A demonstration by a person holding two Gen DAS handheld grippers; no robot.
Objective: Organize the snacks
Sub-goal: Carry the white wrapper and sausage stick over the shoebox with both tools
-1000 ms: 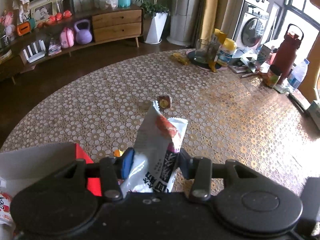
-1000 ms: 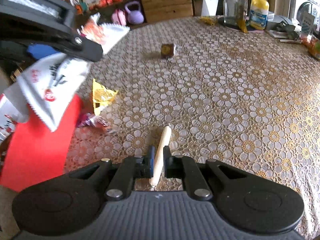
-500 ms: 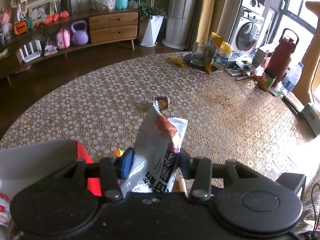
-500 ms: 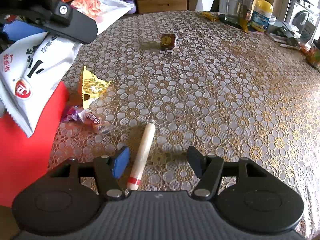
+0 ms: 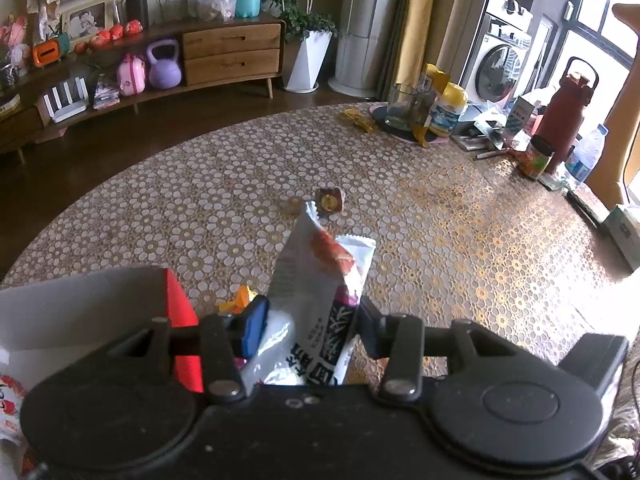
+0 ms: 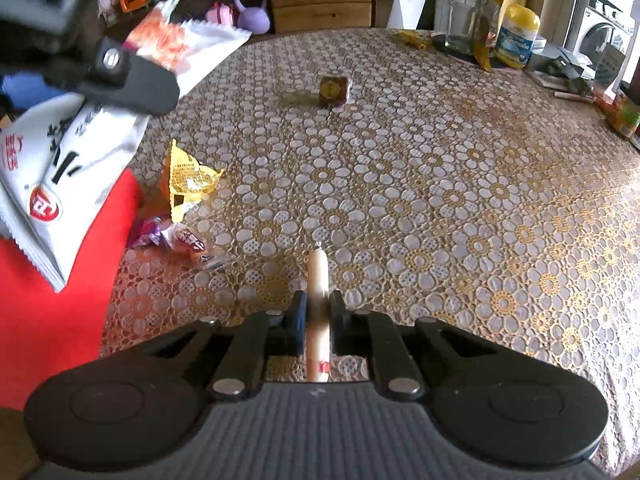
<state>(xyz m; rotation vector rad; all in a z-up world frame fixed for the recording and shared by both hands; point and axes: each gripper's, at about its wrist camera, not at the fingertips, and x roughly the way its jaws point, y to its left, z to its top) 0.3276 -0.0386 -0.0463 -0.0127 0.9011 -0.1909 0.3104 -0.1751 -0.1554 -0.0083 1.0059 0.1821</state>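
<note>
Left gripper (image 5: 310,320) clamps white snack packet (image 5: 320,280) above table (image 5: 460,240), beside red box (image 6: 48,320). Right gripper (image 6: 318,316), jaws just closed, pinches sausage stick (image 6: 317,280) over tablecloth.

Left gripper (image 5: 310,326) clamped on a packet, right gripper (image 6: 318,316) freshly pinched shut, both angled downward.

Daylight from right window (image 5: 600,12), glare there, fisheye edges, top-left blur.
</note>
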